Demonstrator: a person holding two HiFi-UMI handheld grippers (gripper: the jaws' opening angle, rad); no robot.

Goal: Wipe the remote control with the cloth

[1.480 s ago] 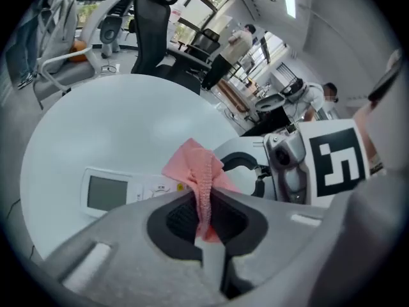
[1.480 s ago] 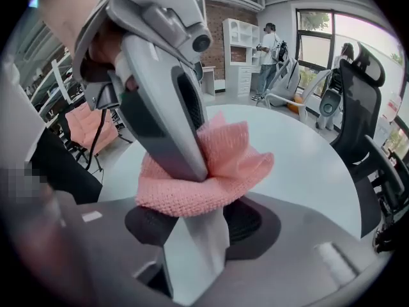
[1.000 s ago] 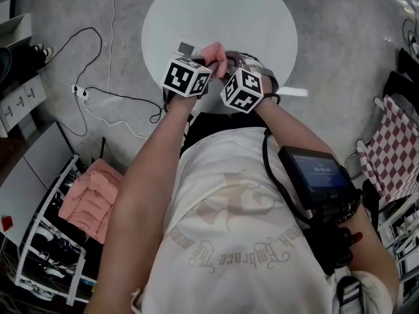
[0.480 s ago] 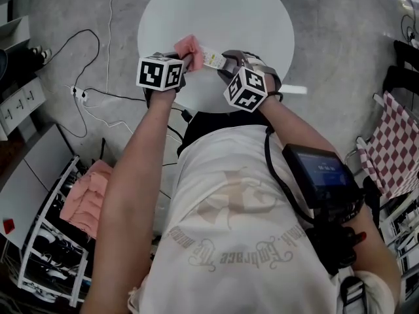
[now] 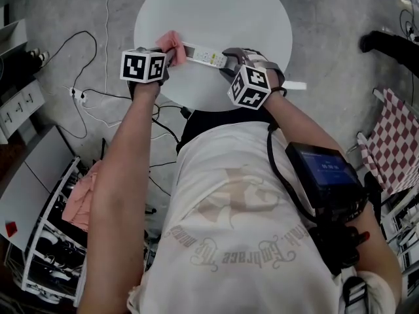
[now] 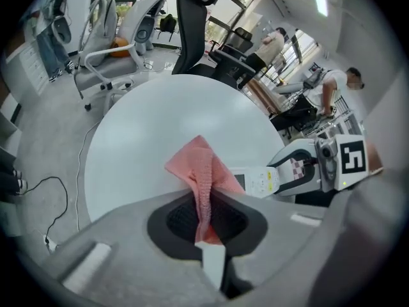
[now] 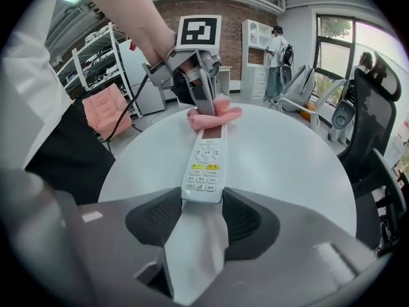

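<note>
My right gripper is shut on one end of the white remote control, which it holds over the near edge of the round white table. In the right gripper view the remote runs away from the jaws with its buttons facing up. My left gripper is shut on the pink cloth. The cloth bunches against the remote's far end, by its display. In the left gripper view the cloth sticks up between the jaws, and the remote lies to its right.
Cables trail over the floor left of the table. A rack with folded pink cloths stands at the lower left, and a checkered cloth hangs at the right. Office chairs and people are beyond the table.
My left gripper has slid left with the cloth, away from the right gripper, along the remote to its far end. More of the remote now shows. The right gripper has stayed put.
</note>
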